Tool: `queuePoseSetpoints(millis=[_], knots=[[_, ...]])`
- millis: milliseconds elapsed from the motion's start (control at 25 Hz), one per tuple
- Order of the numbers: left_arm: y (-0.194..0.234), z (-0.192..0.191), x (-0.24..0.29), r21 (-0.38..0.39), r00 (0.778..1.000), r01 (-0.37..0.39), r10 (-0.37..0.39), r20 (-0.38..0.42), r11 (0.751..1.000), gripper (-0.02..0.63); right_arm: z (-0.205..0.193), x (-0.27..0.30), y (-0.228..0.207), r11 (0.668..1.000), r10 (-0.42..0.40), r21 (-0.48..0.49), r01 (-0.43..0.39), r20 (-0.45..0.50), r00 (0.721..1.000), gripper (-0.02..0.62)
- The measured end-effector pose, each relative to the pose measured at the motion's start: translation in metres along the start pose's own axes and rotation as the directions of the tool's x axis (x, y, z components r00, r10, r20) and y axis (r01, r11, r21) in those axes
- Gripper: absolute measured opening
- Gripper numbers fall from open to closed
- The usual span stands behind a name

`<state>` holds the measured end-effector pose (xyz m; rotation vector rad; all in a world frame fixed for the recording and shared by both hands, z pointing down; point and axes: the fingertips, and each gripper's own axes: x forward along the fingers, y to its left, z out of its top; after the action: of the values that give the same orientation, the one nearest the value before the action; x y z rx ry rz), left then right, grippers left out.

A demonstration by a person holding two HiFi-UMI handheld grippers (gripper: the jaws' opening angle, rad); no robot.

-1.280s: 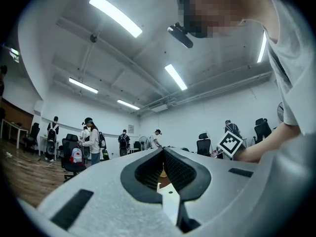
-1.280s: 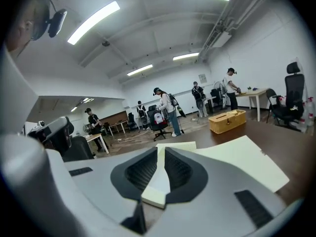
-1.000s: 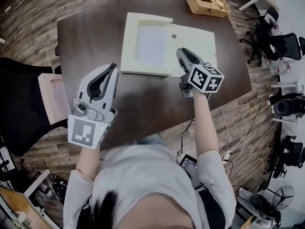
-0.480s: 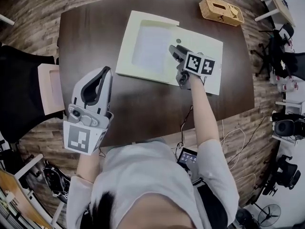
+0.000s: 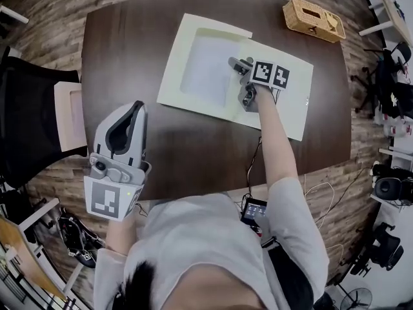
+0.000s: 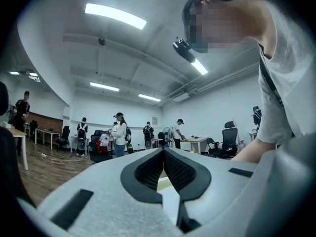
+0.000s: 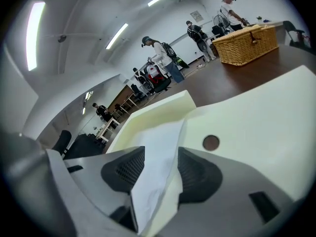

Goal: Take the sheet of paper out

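Head view, near side: left gripper (image 5: 136, 106) is held over the near left edge of the dark table (image 5: 129, 50), well apart from the folder (image 5: 284, 95). Left gripper view: pads (image 6: 148, 174) meet at the tips, clenched on nothing; only a cream sliver of the folder shows beyond them. Further in, the right gripper (image 5: 237, 63) points down onto the open cream folder at mid-table, its tips at the right edge of the sheet of paper (image 5: 205, 70), which lies in the folder's left half. Right gripper view: jaws are apart and opening; the sheet's raised edge (image 7: 155, 181) stands between the two pads (image 7: 197, 174), close to the left pad with a clear gap to the right one, so it is not clamped. A round snap button (image 7: 211, 142) sits on the folder panel just right of the jaws. Far right corner of the table: a wicker basket (image 5: 314, 18), well apart from the folder.
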<state>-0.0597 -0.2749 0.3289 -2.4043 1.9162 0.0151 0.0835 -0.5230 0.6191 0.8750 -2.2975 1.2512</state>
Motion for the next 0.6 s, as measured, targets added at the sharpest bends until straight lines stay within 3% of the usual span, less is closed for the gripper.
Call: queuePoseSetpoints(millis=[200, 600], knots=[[0.012, -0.014, -0.001, 0.023, 0.997, -0.043, 0.044, -0.055, 0.999, 0.008, 0.004, 0.021, -0.008, 0.999, 0.000, 0.033, 0.002, -0.036, 0.999, 0.183], [0.030, -0.017, -0.001, 0.013, 0.994, -0.092, 0.092, -0.056, 0.996, 0.008, 0.004, 0.037, 0.000, 0.995, 0.033, 0.094, -0.024, -0.092, 0.995, 0.184]])
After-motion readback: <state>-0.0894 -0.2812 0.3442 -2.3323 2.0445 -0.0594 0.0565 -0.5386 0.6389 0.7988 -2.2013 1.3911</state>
